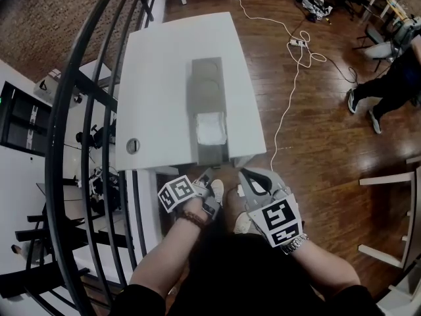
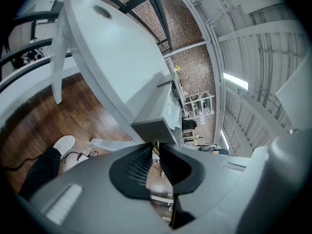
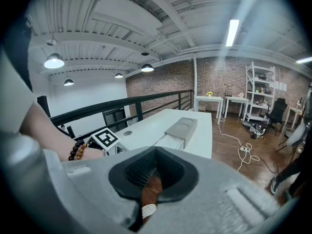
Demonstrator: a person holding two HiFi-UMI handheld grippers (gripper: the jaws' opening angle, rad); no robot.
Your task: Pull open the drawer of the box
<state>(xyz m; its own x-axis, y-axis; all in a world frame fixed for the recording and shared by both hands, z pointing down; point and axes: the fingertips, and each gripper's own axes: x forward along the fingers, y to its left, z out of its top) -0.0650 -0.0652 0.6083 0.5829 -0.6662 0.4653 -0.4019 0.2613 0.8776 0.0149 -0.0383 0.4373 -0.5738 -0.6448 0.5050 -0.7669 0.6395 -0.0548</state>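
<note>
A grey box (image 1: 206, 84) lies lengthwise on the white table (image 1: 164, 64). Its drawer (image 1: 212, 131) stands pulled out toward me over the table's near edge, with something white inside. My left gripper (image 1: 212, 175) is at the drawer's front; in the left gripper view its jaws (image 2: 155, 148) are nearly together on a small yellowish tab just under the drawer front (image 2: 152, 128). My right gripper (image 1: 245, 174) hangs beside it, below the table edge, apart from the drawer. Its jaws (image 3: 155, 151) meet at the tips with nothing between them. From there the box (image 3: 185, 126) and drawer (image 3: 170, 141) show ahead.
The table has a round cable hole (image 1: 133, 145) near its left front corner. A black railing (image 1: 92, 143) runs along the left. A white cable and power strip (image 1: 297, 43) lie on the wooden floor at the right, where a person (image 1: 388, 87) sits; white furniture (image 1: 395, 216) stands nearer.
</note>
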